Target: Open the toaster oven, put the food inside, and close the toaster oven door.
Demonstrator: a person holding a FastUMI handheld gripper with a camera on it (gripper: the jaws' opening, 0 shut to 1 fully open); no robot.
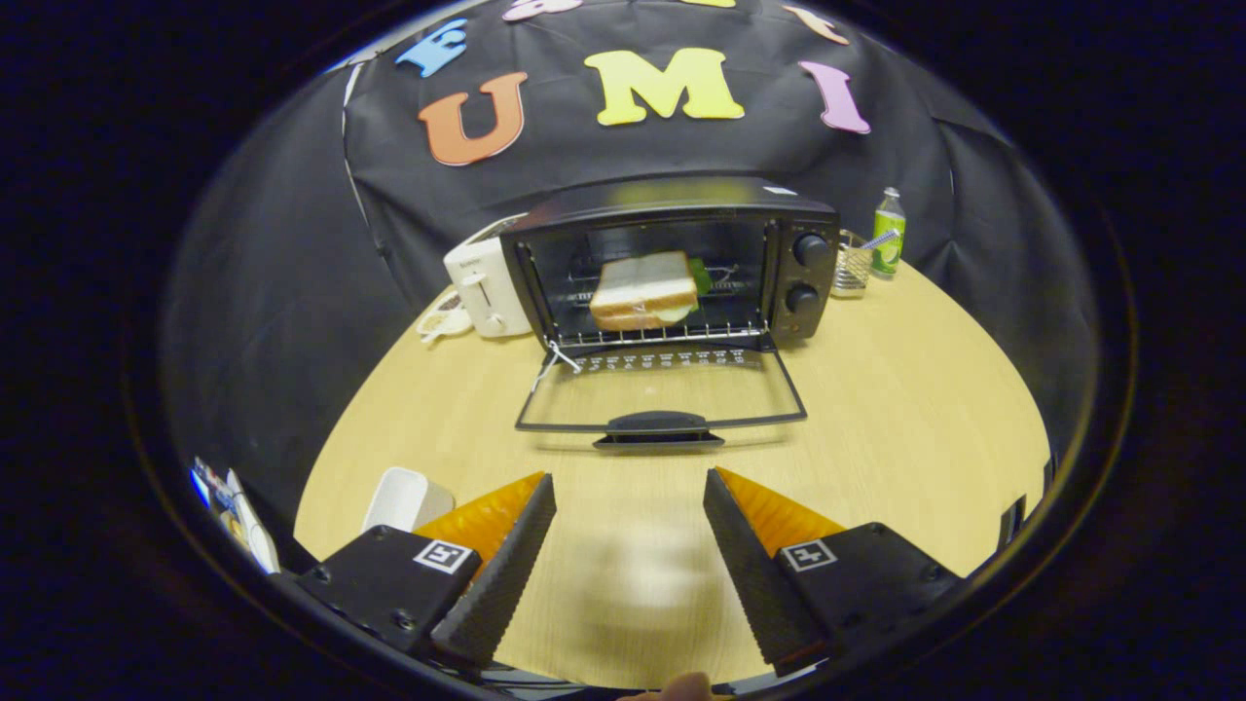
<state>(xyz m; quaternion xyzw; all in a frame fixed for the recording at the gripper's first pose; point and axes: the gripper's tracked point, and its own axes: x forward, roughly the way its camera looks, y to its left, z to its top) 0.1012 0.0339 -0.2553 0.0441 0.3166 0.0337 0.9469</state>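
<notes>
A black toaster oven (681,258) stands at the back of the round wooden table (905,419). Its glass door (662,394) hangs fully down, lying flat toward me, with the handle (659,424) at its near edge. A sandwich (644,290) of white bread with a bit of green at its right rests on the wire rack inside the oven. My gripper (630,485) is open with nothing between its fingers, hovering over the table a short way in front of the door handle.
A white pop-up toaster (487,285) stands left of the oven with a small plate before it. Right of the oven are a wire cup (853,265) and a green bottle (888,232). A white container (404,499) sits by the left finger.
</notes>
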